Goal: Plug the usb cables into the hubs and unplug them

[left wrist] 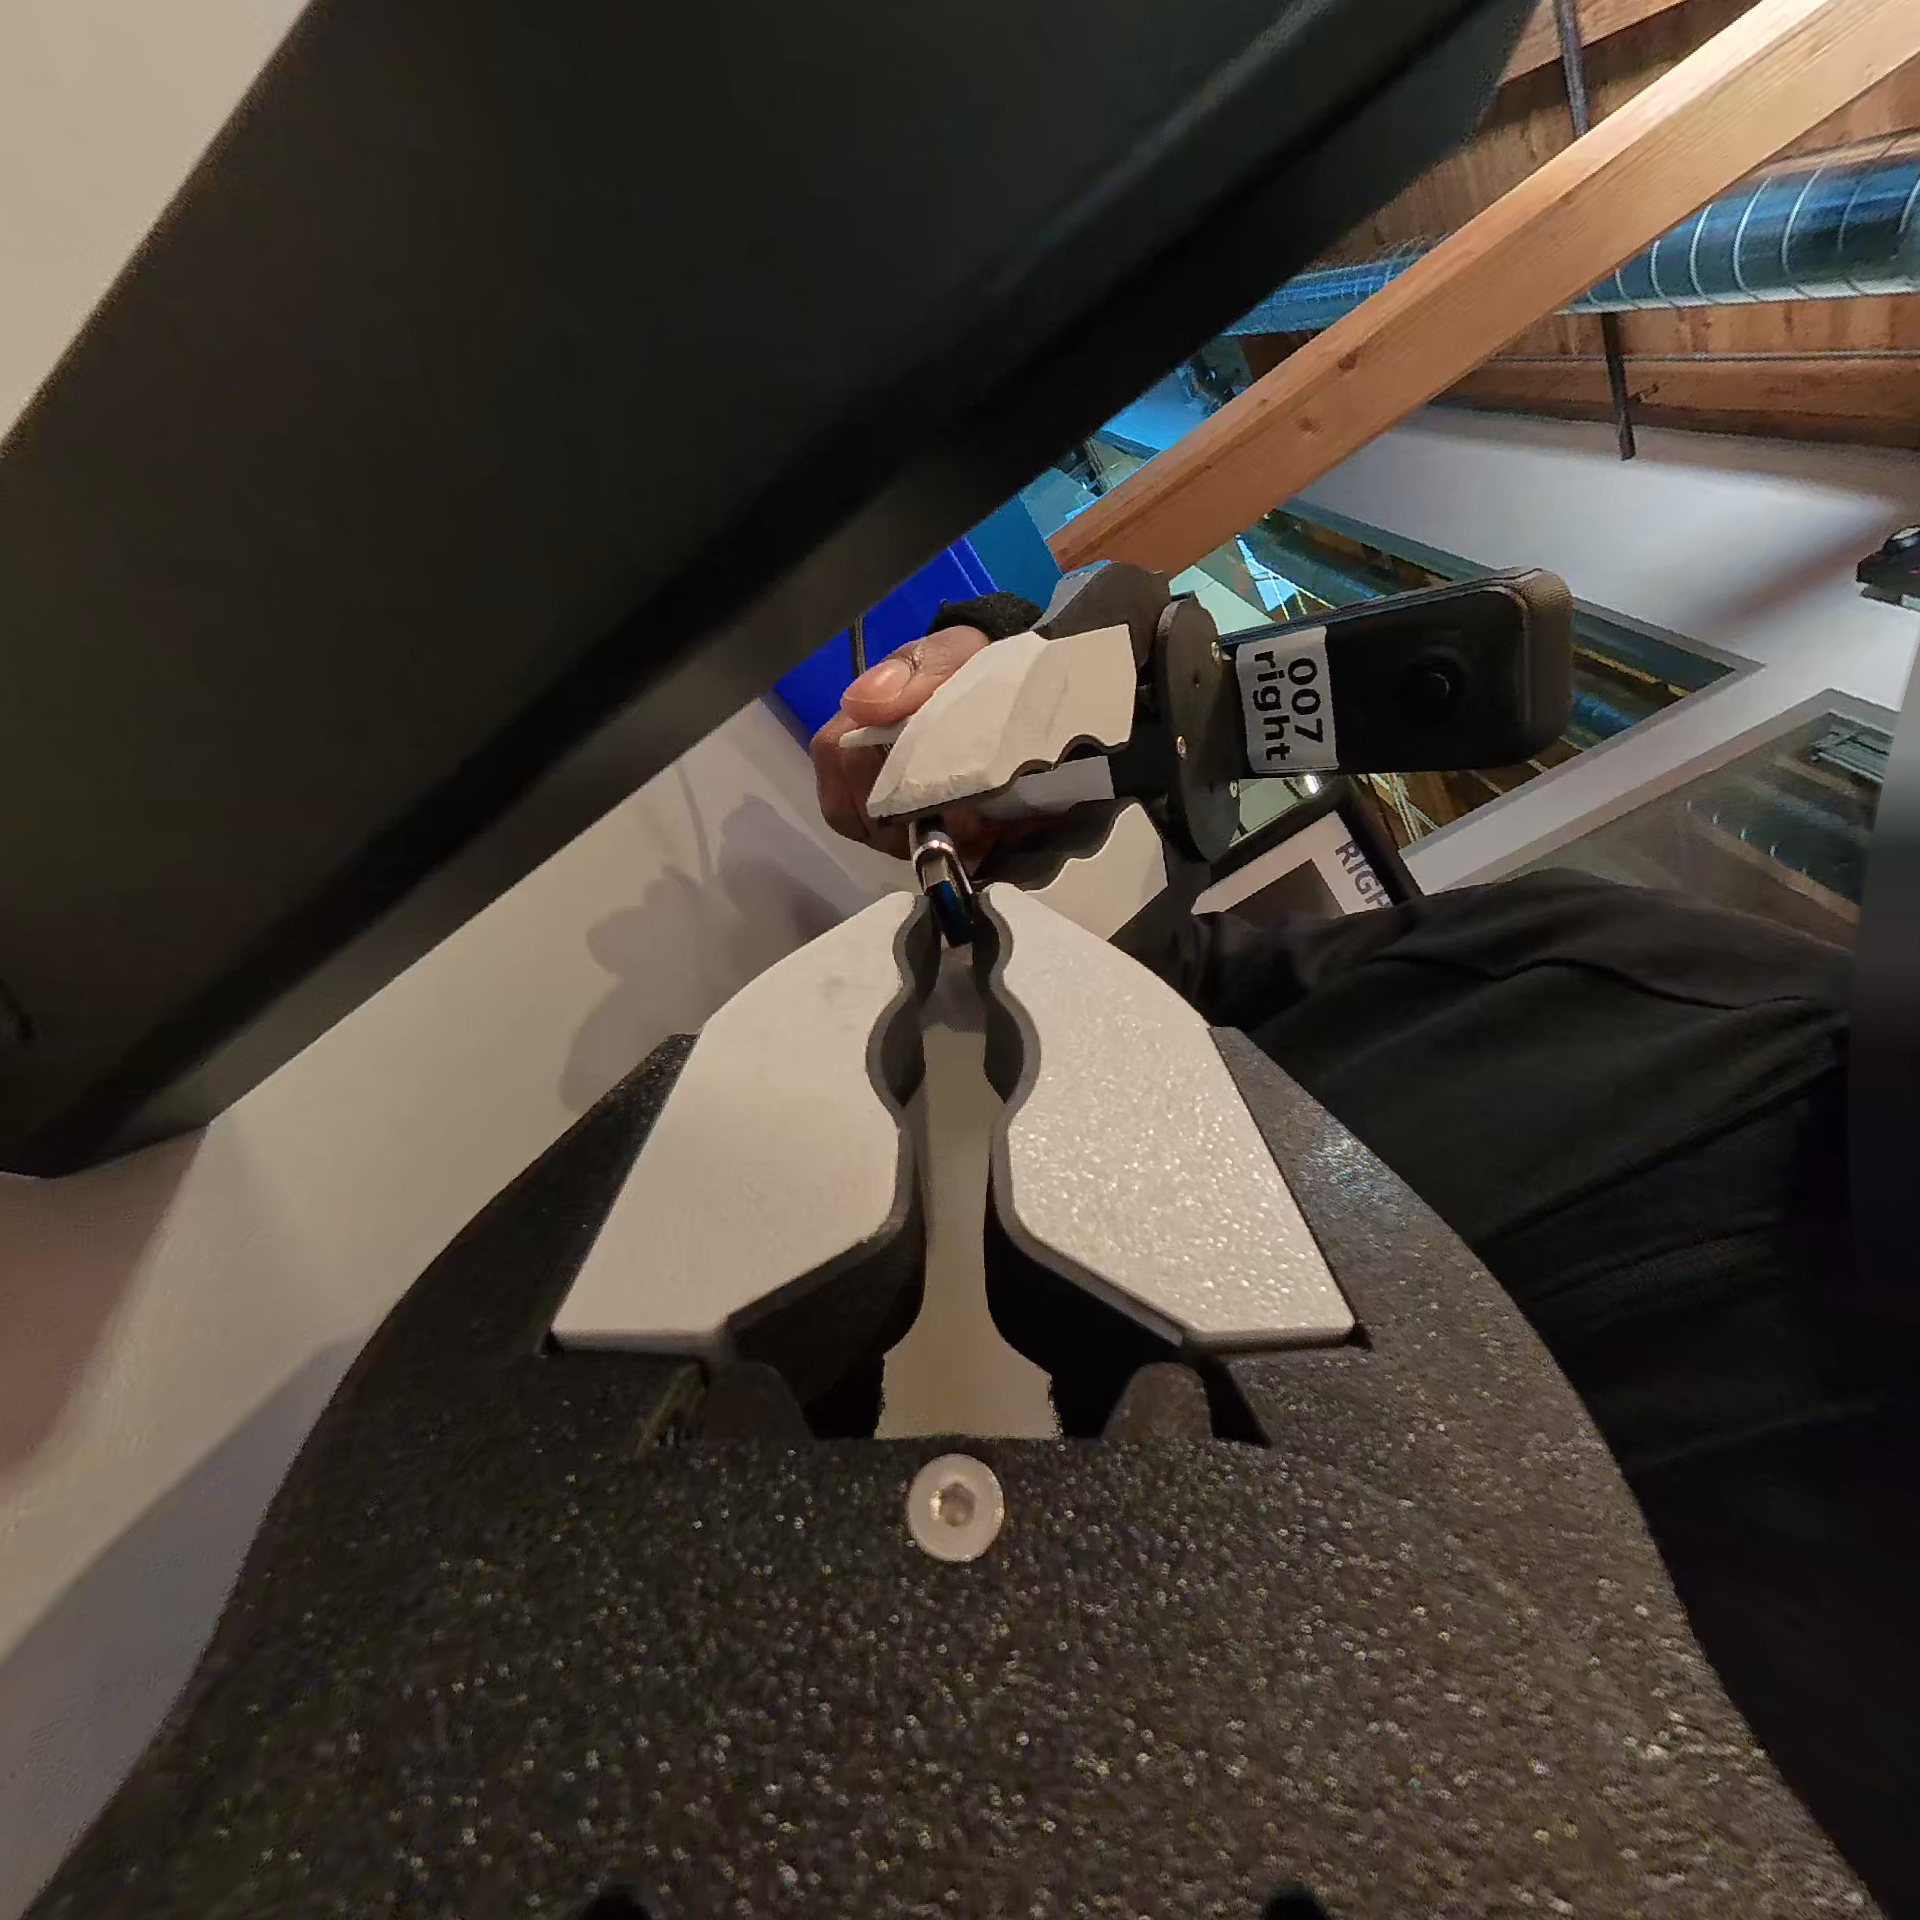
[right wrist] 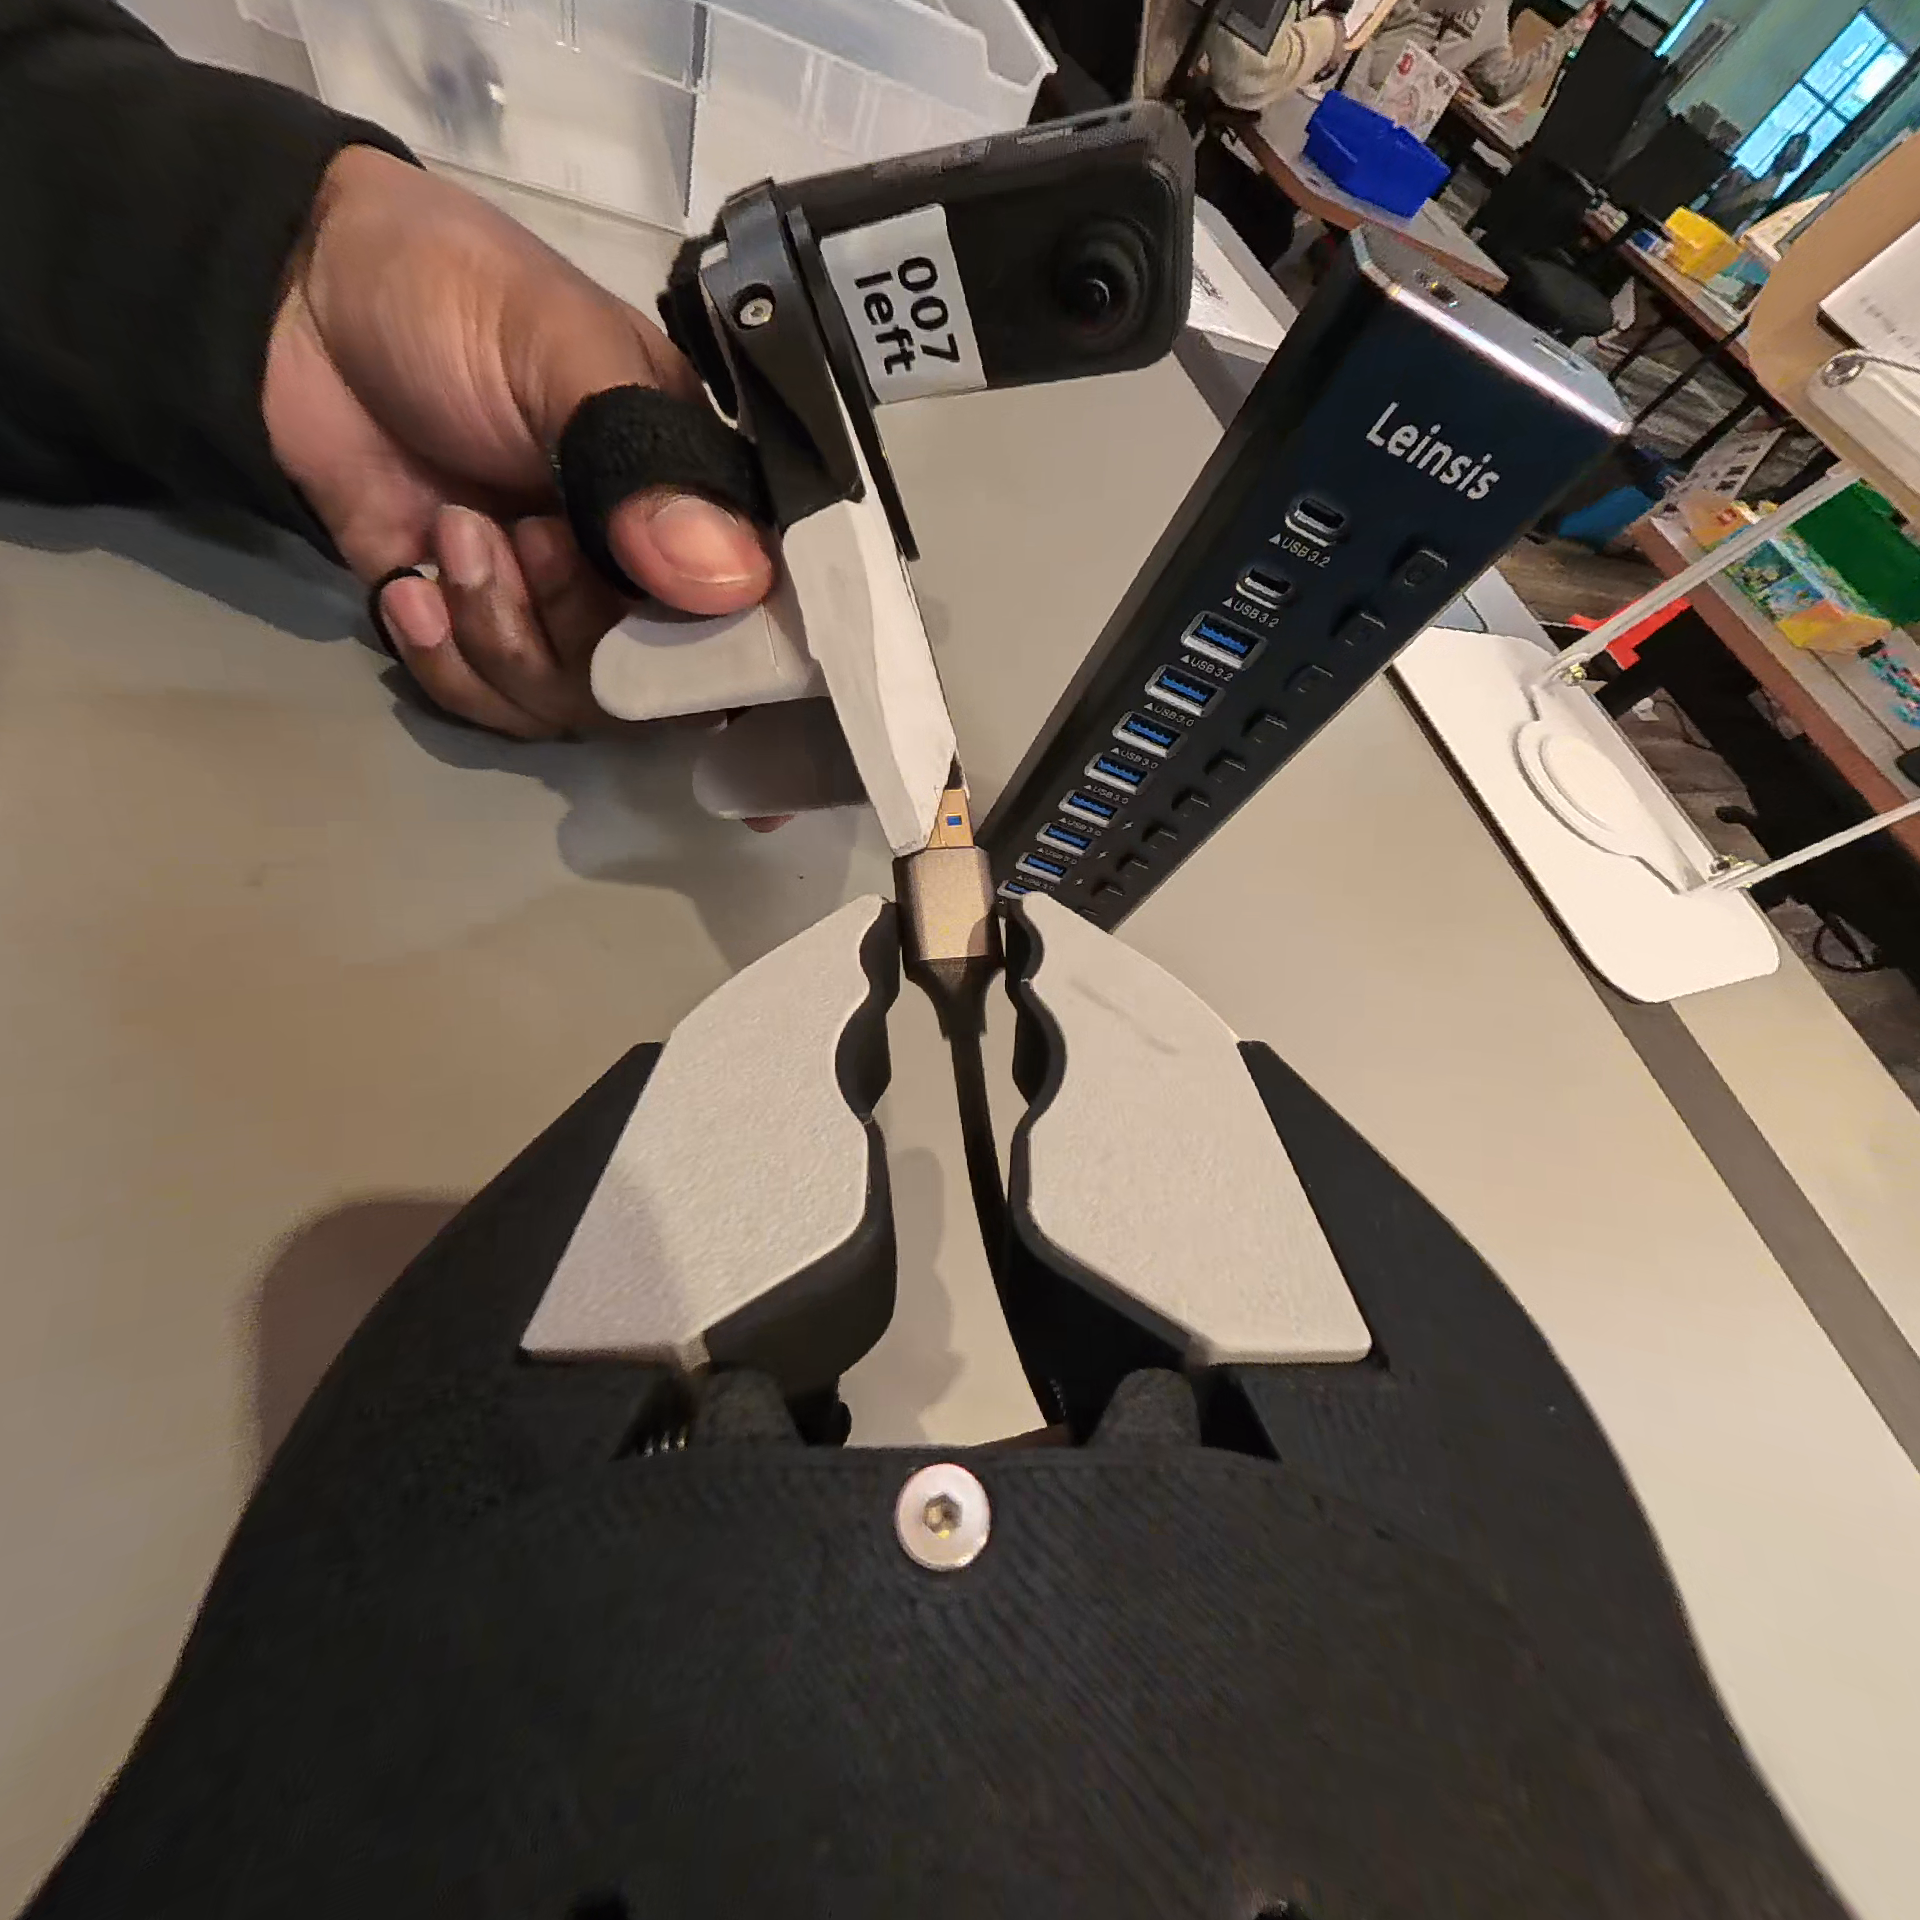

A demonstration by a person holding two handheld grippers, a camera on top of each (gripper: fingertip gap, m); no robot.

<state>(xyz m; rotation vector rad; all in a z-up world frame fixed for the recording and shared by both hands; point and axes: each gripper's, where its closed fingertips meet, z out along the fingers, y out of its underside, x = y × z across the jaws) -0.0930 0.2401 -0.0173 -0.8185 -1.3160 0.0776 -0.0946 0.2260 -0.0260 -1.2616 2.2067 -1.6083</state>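
Gripping the plug [right wrist: 943, 914], both tongs [right wrist: 948, 930].

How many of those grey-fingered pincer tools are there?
2. The left gripper pinches the metal tip of the USB plug; the right gripper, opposite it, grips the plug's gold shell. None seems hidden.

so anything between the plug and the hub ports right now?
Yes. The left gripper is pinching the metal tip of the USB plug, so its fingers cover the end that must enter the hub. The right gripper holds the plug's shell.
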